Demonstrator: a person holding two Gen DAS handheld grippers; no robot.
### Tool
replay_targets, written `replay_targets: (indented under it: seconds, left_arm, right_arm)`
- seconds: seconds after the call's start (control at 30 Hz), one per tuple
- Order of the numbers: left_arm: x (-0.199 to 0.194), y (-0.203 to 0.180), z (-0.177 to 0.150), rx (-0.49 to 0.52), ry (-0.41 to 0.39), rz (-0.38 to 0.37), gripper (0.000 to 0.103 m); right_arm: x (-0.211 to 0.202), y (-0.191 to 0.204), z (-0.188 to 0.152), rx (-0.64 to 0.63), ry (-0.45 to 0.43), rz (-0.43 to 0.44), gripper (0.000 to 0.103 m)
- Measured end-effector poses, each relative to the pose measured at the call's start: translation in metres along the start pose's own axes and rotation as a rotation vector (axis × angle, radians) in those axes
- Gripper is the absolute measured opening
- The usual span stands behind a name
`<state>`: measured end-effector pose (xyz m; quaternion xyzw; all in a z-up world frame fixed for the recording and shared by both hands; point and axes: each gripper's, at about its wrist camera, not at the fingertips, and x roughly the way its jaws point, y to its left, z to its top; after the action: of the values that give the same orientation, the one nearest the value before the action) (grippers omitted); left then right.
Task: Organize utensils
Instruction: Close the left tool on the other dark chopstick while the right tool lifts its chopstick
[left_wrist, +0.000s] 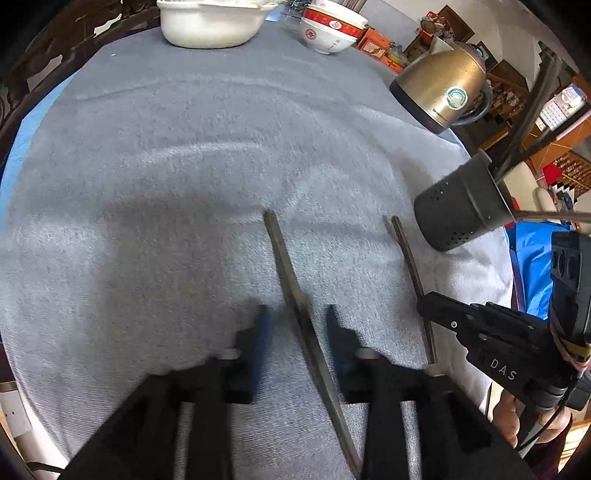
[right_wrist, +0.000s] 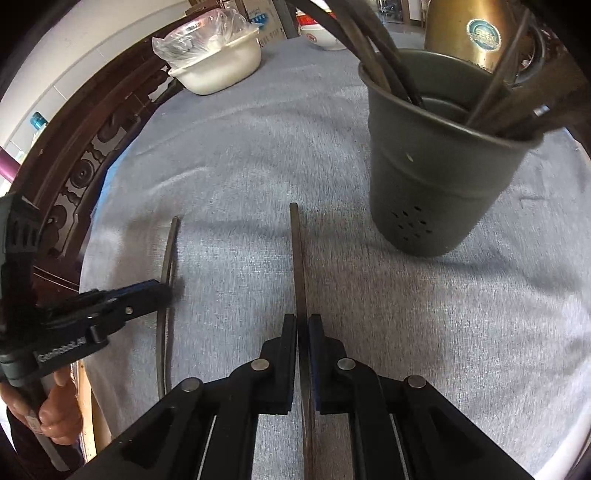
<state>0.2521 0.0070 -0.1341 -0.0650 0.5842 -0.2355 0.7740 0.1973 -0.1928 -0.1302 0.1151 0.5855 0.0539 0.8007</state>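
The left wrist camera sits just behind the left tongs, looking steeply down and forward, close over the grey cloth on the worktop. The right wrist camera sits likewise behind the right tongs, close to the holder. Both views share the cloth, holder, kettle, white tub, and each other's tongs.

Two dark chopsticks roughly parallel on grey cloth; holder upright, several sticks inside.
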Motion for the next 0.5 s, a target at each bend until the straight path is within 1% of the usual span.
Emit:
replay_targets:
  seconds: [0.03,0.17,0.33,0.37,0.43,0.47,0.5]
  left_arm:
    - [-0.002,0.002,0.002,-0.008,-0.009,0.005,0.053]
    - [-0.005,0.005,0.013,-0.031,-0.023,0.014,0.053]
    - [-0.002,0.001,0.023,-0.046,-0.033,0.054,0.051]
    - [0.000,0.000,0.024,-0.049,-0.035,0.056,0.049]
    - [0.003,-0.002,0.025,-0.056,-0.028,0.063,0.037]
    - [0.006,-0.004,0.026,-0.059,-0.022,0.067,0.033]
    - [0.009,-0.005,0.026,-0.060,-0.017,0.073,0.027]
  right_arm:
    - [0.000,0.000,0.001,-0.002,0.004,0.000,0.009]
    - [0.000,0.001,0.006,0.003,-0.009,-0.002,0.009]
    - [-0.001,0.005,0.014,-0.007,-0.035,-0.008,0.009]
    - [0.000,0.007,0.017,-0.007,-0.038,-0.013,0.009]
    - [0.002,0.009,0.022,-0.006,-0.042,-0.010,0.009]
    - [0.004,0.009,0.025,-0.003,-0.045,-0.018,0.009]
    - [0.005,0.009,0.025,0.000,-0.049,-0.024,0.009]
